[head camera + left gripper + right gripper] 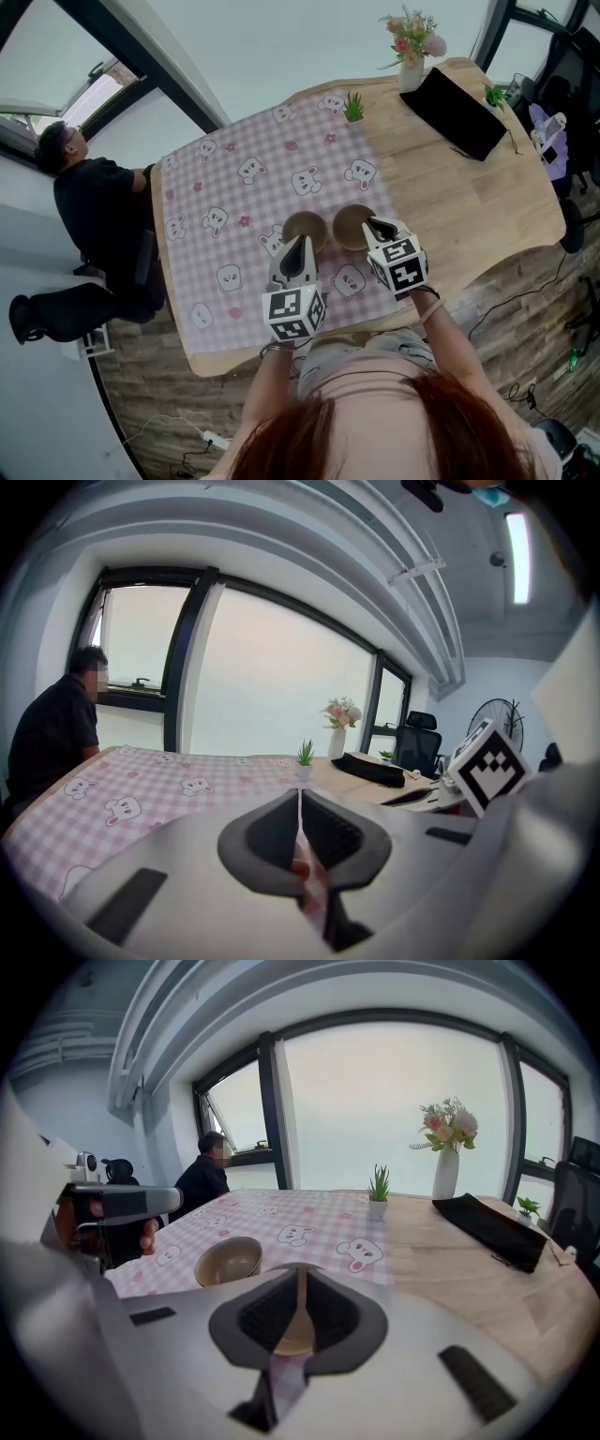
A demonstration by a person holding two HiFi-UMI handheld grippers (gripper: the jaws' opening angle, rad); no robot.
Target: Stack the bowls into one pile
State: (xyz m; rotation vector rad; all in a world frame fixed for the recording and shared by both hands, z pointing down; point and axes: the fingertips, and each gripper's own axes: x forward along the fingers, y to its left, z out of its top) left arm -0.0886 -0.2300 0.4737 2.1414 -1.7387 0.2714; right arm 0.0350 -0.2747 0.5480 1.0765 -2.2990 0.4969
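while left bowl (305, 225) and right bowl (352, 225) sit side by side on the cloth (225, 178), left gripper (301, 242) pressed together by left bowl, right gripper (372, 222) slightly spread at right bowl's rim

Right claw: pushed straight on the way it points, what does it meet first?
The nearer bowl. It fills the slit between the jaws of the right claw and is probably already at the tips.

No readable words, numbers or brands anywhere, only black-and-white square code patterns, on the left tongs' cube (293, 316), on the right tongs' cube (403, 267)
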